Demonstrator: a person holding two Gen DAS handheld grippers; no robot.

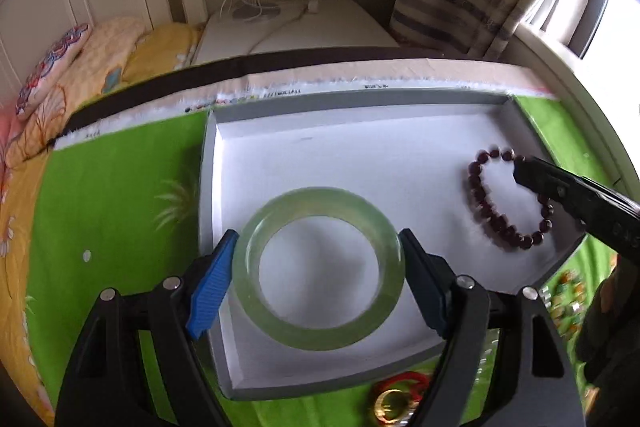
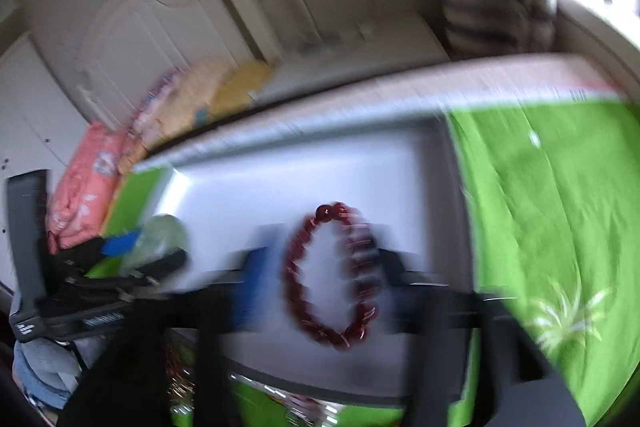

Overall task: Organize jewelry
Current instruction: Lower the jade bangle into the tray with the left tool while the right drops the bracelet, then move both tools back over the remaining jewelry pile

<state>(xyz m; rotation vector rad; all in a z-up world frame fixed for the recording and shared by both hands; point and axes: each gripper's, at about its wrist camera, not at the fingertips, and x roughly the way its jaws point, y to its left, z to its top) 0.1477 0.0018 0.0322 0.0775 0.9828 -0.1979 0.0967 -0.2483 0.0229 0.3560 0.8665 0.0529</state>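
While the left gripper (image 1: 316, 275) holds its two pads against the outer rim of the green bangle (image 1: 318, 269), one on each side, this pale translucent ring sits inside the white tray (image 1: 360, 143), near its front wall. I cannot tell if the bangle already touches the tray floor or hangs just above it.

Toward the right end of the same tray is the bead bracelet (image 1: 506, 201), a loop of dark red round beads that lies on the white floor. The right gripper (image 2: 322, 275) has its jaws spread; the picture from its wrist is blurred, but a blue pad stands to one side of the loop and a dark finger to the other, and no pad presses on the beads. In the left wrist view one black finger (image 1: 560, 187) of this gripper crosses over the bracelet.

The tray rests on a green cloth (image 1: 112, 207) with white plant prints. Just in front of the tray, on the cloth, are a red cord ring with a gold piece (image 1: 396, 397), and to the front right some small coloured items (image 1: 564, 297), too blurred to name.
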